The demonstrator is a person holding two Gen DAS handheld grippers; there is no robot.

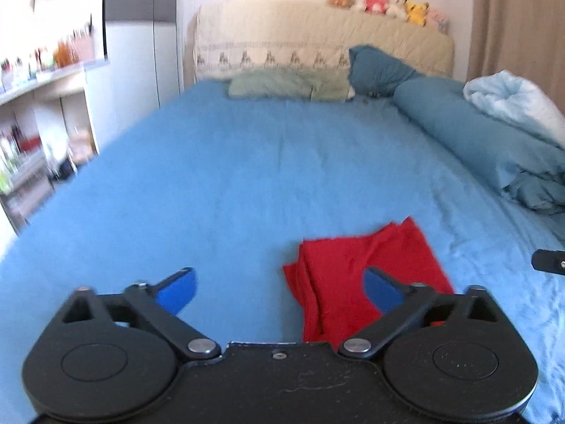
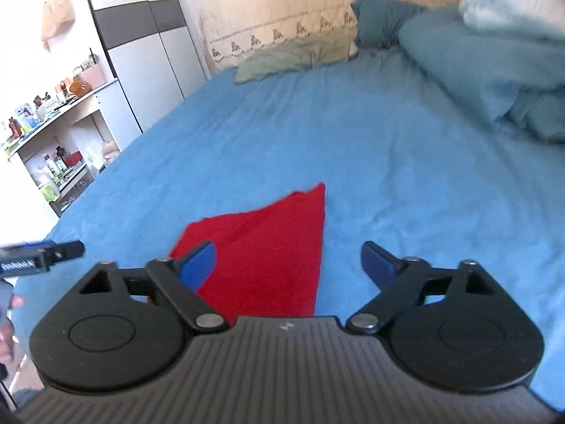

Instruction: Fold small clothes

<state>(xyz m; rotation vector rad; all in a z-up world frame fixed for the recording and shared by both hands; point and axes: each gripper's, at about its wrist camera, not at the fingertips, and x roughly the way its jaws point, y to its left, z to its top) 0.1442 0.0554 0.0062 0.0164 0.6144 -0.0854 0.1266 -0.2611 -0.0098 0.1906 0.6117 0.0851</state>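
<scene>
A small red garment [image 1: 356,279] lies folded on the blue bedsheet [image 1: 229,176] near the front of the bed. It also shows in the right wrist view [image 2: 268,251]. My left gripper [image 1: 280,288] is open and empty, above the sheet, with its right blue finger pad [image 1: 383,291] over the garment's near edge. My right gripper [image 2: 287,263] is open and empty, held above the garment, with its left pad [image 2: 197,265] over the red cloth. Part of the left gripper [image 2: 42,252] shows at the left edge of the right wrist view.
A rolled teal duvet [image 1: 487,141] and pale blue blanket [image 1: 519,102] lie along the bed's right side. Pillows [image 1: 289,84] and a beige headboard [image 1: 317,39] with plush toys [image 1: 385,3] are at the far end. Cluttered shelves [image 2: 53,141] stand left of the bed.
</scene>
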